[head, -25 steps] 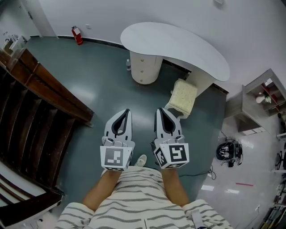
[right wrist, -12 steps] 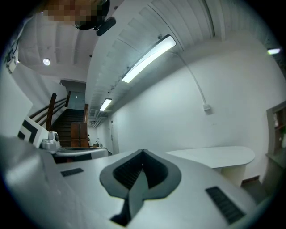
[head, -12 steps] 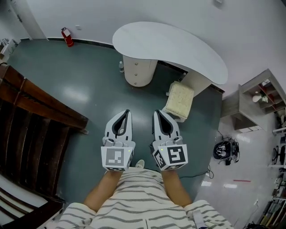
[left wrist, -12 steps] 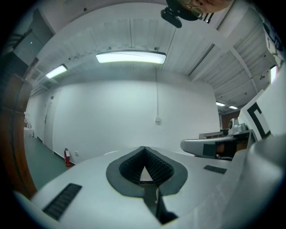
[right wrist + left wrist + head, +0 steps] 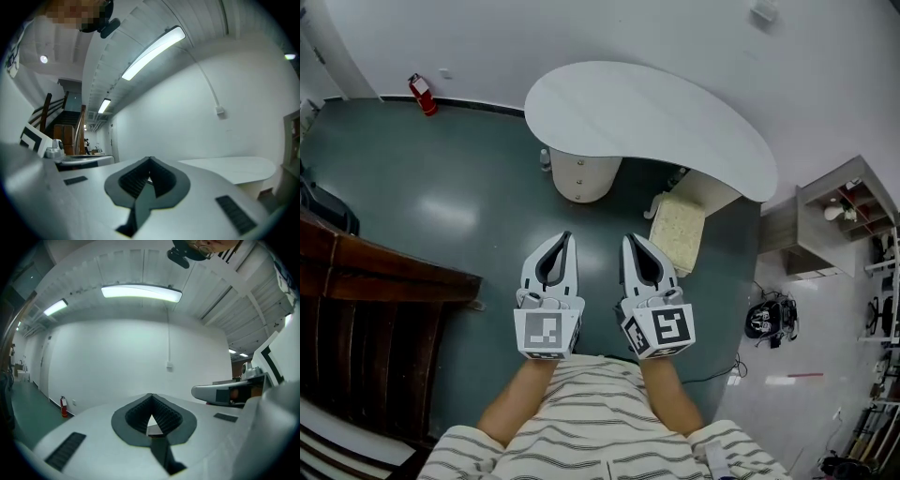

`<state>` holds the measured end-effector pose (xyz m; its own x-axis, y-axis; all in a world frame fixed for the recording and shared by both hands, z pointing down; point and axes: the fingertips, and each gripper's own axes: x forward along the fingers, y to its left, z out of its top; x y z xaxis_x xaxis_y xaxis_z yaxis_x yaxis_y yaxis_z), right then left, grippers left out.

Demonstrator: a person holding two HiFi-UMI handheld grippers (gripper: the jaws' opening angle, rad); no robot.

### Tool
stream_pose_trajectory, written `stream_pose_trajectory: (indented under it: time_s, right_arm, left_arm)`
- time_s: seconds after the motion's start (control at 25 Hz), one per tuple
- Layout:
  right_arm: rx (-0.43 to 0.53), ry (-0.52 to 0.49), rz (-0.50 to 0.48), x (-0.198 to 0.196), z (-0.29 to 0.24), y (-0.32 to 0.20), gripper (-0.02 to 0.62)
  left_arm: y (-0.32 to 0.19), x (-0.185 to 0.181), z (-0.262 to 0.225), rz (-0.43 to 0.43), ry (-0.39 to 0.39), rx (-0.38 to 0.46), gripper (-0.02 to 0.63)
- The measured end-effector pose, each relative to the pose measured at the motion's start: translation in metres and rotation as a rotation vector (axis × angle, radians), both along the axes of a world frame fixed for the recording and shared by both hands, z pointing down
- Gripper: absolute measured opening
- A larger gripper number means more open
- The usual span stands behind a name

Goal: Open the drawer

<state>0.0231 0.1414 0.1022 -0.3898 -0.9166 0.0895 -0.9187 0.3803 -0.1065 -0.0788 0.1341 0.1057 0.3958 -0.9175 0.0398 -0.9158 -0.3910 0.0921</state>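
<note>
A rounded cream drawer pedestal (image 5: 581, 174) with small knobs down its front stands under the left end of a white curved desk (image 5: 675, 117). Both grippers are held level above the green floor, pointing toward the desk and well short of it. My left gripper (image 5: 565, 238) is shut and holds nothing; its ribbed pads meet at the tip (image 5: 150, 395). Beside it, my right gripper (image 5: 630, 240) is likewise shut and empty (image 5: 150, 160). The desk top (image 5: 234, 169) shows ahead in the right gripper view. Striped sleeves and forearms fill the bottom of the head view.
A cream cushioned stool (image 5: 679, 231) sits right of the pedestal, ahead of my right gripper. A small bottle (image 5: 545, 159) stands on the floor left of the pedestal. A dark wooden stair rail (image 5: 389, 274) lies left, a red fire extinguisher (image 5: 420, 94) by the far wall, shelving (image 5: 830, 220) at right.
The person has walked toward the desk: the wooden stairs slid left and partly out of view. Both grippers kept their side-by-side pose and stayed shut.
</note>
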Motion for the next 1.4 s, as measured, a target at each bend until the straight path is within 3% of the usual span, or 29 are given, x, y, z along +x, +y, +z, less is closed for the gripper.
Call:
stream_pose_trajectory:
  time_s: [0.4, 0.72, 1.12, 1.4]
  right_arm:
    - [-0.032, 0.023, 0.026, -0.028, 0.011, -0.076, 0.014]
    - [-0.05, 0.033, 0.036, -0.02, 0.031, -0.12, 0.014]
    - [-0.093, 0.048, -0.005, 0.008, 0.104, -0.172, 0.014]
    - [-0.129, 0.047, 0.023, 0.026, 0.163, -0.206, 0.014]
  left_arm:
    - [-0.075, -0.025, 0.024, 0.04, 0.006, -0.026, -0.005]
    - [-0.119, -0.025, 0.049, 0.026, -0.012, -0.059, -0.004]
    - [-0.171, -0.008, 0.111, -0.066, -0.04, -0.141, -0.003]
    - [-0.208, 0.013, 0.171, -0.077, -0.042, -0.17, -0.003]
